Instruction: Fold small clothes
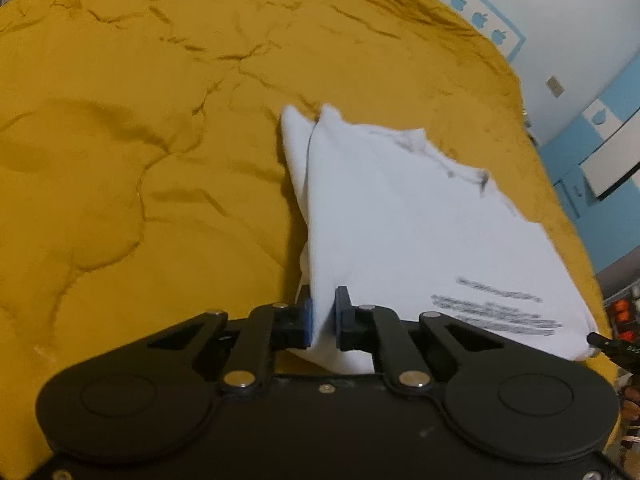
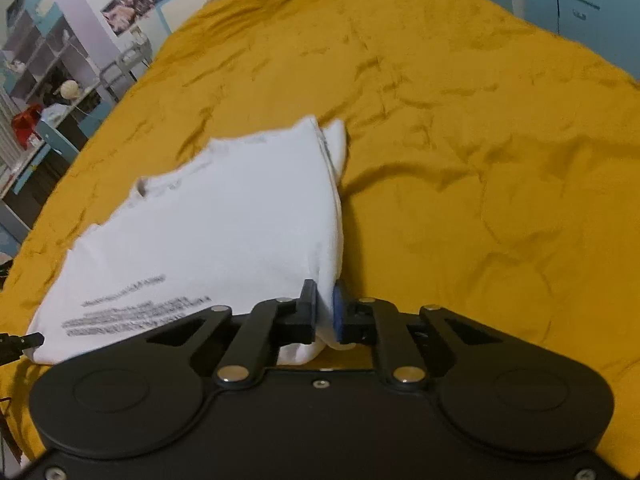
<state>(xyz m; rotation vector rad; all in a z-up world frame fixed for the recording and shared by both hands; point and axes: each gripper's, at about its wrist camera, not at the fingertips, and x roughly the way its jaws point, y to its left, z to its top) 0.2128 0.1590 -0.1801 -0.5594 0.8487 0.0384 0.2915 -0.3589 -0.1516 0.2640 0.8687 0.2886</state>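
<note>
Left tongs (image 1: pixel 323 312) and right tongs (image 2: pixel 325 312) each clamped on white shirt (image 1: pixel 420 232) edge, over yellow bedspread (image 1: pixel 140 140)

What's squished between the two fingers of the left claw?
The white shirt. In the left wrist view, a corner of it is pinched between the left claw's fingers, above the yellow blanket.
</note>
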